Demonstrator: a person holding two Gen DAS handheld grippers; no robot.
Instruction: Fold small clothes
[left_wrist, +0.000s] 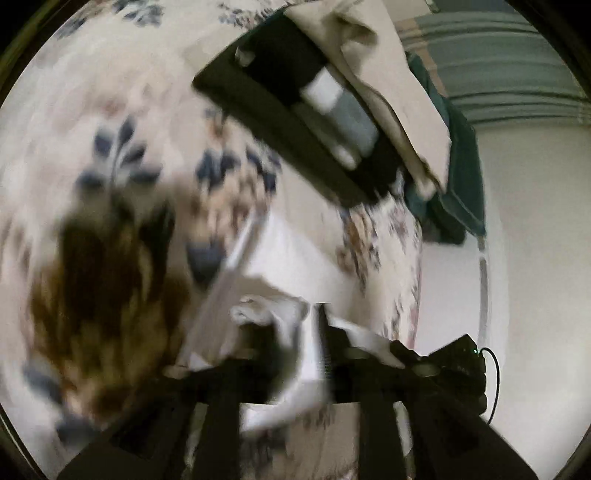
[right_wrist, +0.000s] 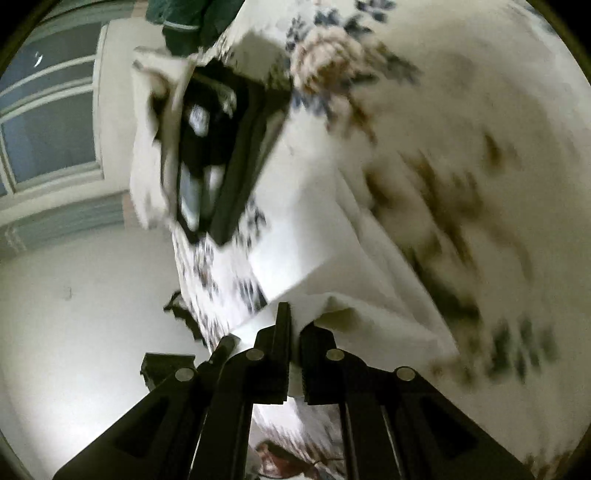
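Note:
A small white garment (left_wrist: 291, 258) is stretched in the air over a floral bedsheet (left_wrist: 110, 110). My left gripper (left_wrist: 295, 343) is shut on one bunched edge of it. In the right wrist view the same white garment (right_wrist: 303, 229) hangs taut, and my right gripper (right_wrist: 295, 332) is shut on its other edge. The right gripper's body (left_wrist: 454, 358) shows at the lower right of the left wrist view. Both views are motion-blurred.
A black open box (left_wrist: 295, 107) holding folded clothes sits on the bed, with beige cloth (left_wrist: 388, 74) draped over it and dark green clothes (left_wrist: 458, 177) beside it. The box also shows in the right wrist view (right_wrist: 229, 147). A window (right_wrist: 48, 122) and white wall lie beyond the bed's edge.

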